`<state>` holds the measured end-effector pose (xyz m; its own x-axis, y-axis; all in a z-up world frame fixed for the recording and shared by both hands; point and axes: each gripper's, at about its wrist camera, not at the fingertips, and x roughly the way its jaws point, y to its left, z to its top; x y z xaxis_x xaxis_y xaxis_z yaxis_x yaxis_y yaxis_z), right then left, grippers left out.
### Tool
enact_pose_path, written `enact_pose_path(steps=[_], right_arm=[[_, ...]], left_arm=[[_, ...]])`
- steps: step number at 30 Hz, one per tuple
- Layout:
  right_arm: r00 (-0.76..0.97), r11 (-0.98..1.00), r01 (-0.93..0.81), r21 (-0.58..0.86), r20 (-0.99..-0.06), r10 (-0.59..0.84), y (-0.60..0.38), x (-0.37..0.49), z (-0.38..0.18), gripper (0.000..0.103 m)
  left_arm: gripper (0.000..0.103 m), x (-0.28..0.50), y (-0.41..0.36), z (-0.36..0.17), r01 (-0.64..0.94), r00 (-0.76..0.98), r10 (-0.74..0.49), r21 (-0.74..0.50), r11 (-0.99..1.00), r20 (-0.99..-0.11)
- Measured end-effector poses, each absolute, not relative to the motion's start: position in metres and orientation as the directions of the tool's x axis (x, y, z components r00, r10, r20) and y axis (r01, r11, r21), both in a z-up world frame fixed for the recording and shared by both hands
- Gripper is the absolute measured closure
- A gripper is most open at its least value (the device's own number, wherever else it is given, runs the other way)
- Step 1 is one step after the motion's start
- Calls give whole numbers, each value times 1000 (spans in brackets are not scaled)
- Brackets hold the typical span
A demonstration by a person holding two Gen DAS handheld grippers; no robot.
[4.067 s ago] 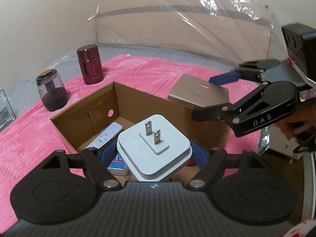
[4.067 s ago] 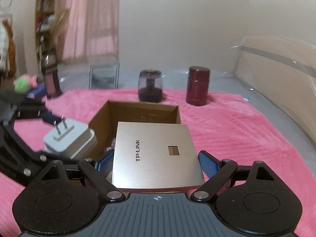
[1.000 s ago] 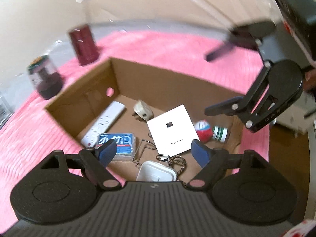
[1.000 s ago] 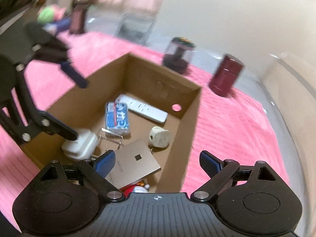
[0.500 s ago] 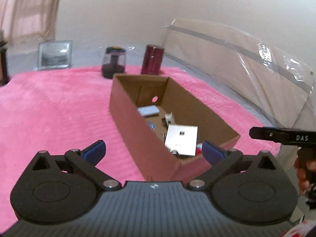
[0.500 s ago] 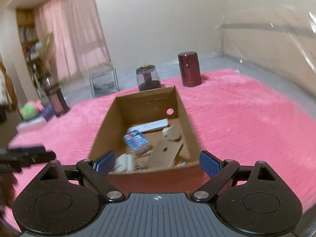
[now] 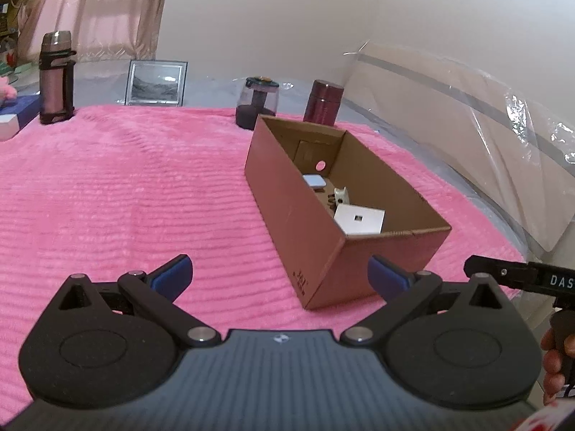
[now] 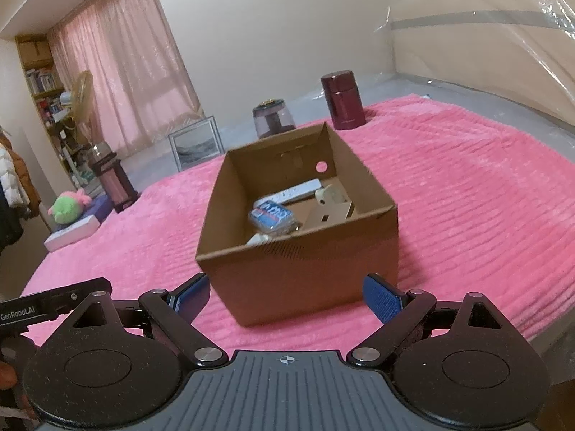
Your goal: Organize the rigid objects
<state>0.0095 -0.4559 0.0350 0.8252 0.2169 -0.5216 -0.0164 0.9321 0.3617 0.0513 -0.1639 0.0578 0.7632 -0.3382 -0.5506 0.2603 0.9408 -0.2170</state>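
An open cardboard box (image 7: 287, 212) (image 8: 298, 269) stands on the pink blanket (image 7: 125, 197). Inside lie a flat square TP-Link panel (image 7: 359, 219) (image 8: 329, 215), a white power strip (image 8: 298, 190), a blue packet (image 8: 273, 215), a small cream plug (image 7: 341, 194) and a white adapter (image 8: 257, 240), which the near wall half hides. My left gripper (image 7: 279, 274) hangs open to the box's near left, its jaws wide and empty. In front of the box's near wall, my right gripper (image 8: 286, 296) is also open and holds nothing.
Behind the box stand a maroon canister (image 7: 323, 102), a dark jar (image 7: 257, 102), a picture frame (image 7: 156, 82) and a pink flask (image 7: 55, 79). A plastic-wrapped board (image 7: 467, 125) leans at the right. A plush toy (image 8: 68, 208) lies off the blanket at the far left.
Both grippers have drawn back from over the box and levelled out, so the box now lies ahead of them. The left jaws have spread wider. The adapter and panel, held earlier, lie in the box.
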Motion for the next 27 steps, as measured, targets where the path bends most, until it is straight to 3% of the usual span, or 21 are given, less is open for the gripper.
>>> enact_pose_path(steps=[9,27], right_arm=[[821,955,-21,297,-540,186,-442,0,30,14],[794,969,-40,243,-582,179,-426,-17,19,14]], left_arm=[[7,35,-170,42,222,737,-290,-186,957,-610],[3,8,-184,32,203,729,-242,-135,970,-640]])
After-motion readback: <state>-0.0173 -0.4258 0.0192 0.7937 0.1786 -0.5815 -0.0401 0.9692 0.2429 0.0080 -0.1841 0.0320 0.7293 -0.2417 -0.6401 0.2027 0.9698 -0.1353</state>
